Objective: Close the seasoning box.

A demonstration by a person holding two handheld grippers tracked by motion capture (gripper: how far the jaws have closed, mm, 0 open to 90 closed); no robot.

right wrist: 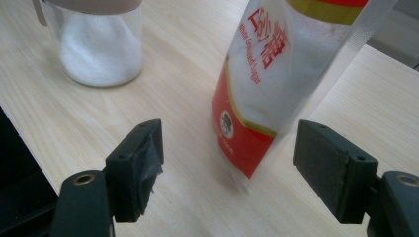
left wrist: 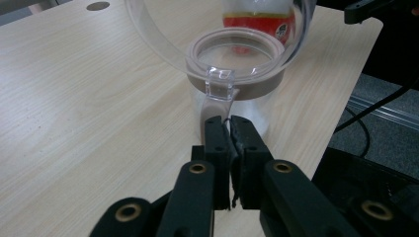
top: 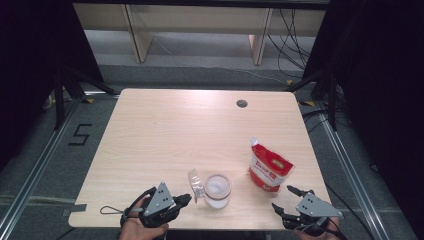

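Note:
A glass jar (top: 218, 191) half full of white sugar stands near the table's front edge, its clear lid (top: 195, 183) flipped open to the left. In the left gripper view the jar's beige rim (left wrist: 237, 84) and the clear lid (left wrist: 158, 39) rise just beyond my jaws. My left gripper (top: 187, 200) (left wrist: 230, 123) is shut on the thin beige tab under the lid's hinge (left wrist: 219, 84). A red and white sugar bag (top: 269, 169) (right wrist: 267, 74) stands upright to the right of the jar (right wrist: 101, 49). My right gripper (top: 282, 197) (right wrist: 230, 148) is open just short of the bag, touching nothing.
The light wooden table (top: 175, 125) has a round cable hole (top: 242, 103) at the back right. Its front edge runs just under both hands. Black stands and cables flank the table on the floor (top: 330, 85).

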